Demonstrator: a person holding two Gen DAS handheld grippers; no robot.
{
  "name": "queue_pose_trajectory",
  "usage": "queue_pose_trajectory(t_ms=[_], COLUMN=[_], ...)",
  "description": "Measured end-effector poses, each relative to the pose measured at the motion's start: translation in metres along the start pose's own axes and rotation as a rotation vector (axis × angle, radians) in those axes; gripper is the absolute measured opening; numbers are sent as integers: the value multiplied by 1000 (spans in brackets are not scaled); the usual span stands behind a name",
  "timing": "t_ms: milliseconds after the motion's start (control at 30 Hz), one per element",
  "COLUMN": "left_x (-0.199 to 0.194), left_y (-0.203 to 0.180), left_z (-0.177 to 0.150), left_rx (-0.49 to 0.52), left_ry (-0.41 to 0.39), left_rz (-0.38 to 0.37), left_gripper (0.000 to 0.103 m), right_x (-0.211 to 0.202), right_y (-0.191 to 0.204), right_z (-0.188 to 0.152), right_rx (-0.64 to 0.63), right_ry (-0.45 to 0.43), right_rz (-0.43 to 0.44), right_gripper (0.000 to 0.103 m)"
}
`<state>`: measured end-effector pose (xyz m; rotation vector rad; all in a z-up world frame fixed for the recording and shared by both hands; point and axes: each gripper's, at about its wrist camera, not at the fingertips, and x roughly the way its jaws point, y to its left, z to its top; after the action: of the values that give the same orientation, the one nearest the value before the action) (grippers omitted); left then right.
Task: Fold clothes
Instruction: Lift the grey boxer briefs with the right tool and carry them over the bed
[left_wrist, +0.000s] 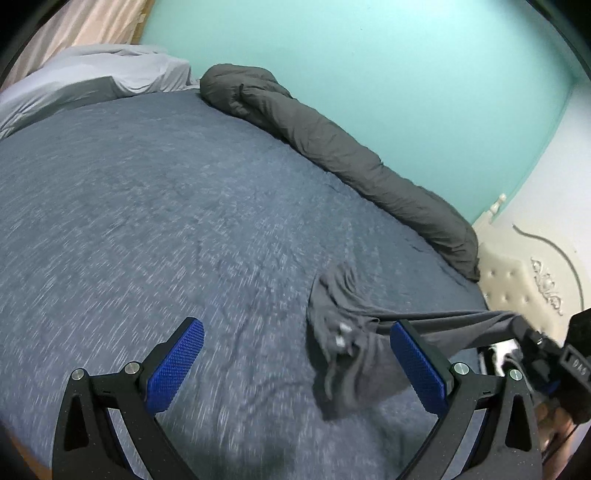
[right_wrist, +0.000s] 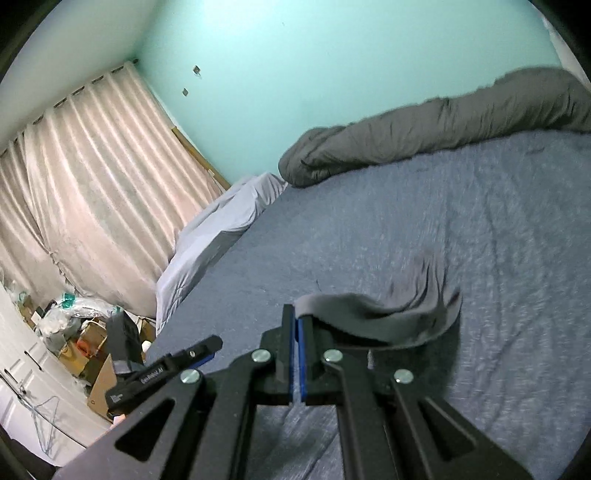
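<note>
A dark grey garment (left_wrist: 343, 354) hangs above the blue-grey bed cover (left_wrist: 147, 221), stretched out to the right where my right gripper (left_wrist: 517, 325) holds one end. In the right wrist view the same garment (right_wrist: 388, 317) trails off to the right, blurred, with my right gripper (right_wrist: 298, 317) shut on its edge. My left gripper (left_wrist: 295, 365) is open with its blue pads (left_wrist: 177, 369) wide apart; the hanging cloth lies just inside its right finger, untouched by the pads. The left gripper's side (right_wrist: 166, 373) shows at lower left in the right wrist view.
A rolled dark grey duvet (left_wrist: 332, 147) runs along the teal wall at the bed's far edge. A pale sheet bundle (left_wrist: 92, 77) lies at the bed's corner. A cream tufted headboard (left_wrist: 517, 288) is at right. Curtains (right_wrist: 85, 192), boxes and clutter (right_wrist: 85, 332) stand beside the bed.
</note>
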<state>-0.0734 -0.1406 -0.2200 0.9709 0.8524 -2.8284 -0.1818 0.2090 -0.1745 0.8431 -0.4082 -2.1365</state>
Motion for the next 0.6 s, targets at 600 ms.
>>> queue_pose_trajectory(t_ms=[600], left_x=[-25], left_y=[-2], left_z=[-7], left_rx=[44], left_ry=[-12], left_rz=[-48], left_gripper=[103], right_x=[46], right_y=[68], right_z=[53], right_rx=[-178], right_ry=[168], right_rz=[-73], right_gripper=[1])
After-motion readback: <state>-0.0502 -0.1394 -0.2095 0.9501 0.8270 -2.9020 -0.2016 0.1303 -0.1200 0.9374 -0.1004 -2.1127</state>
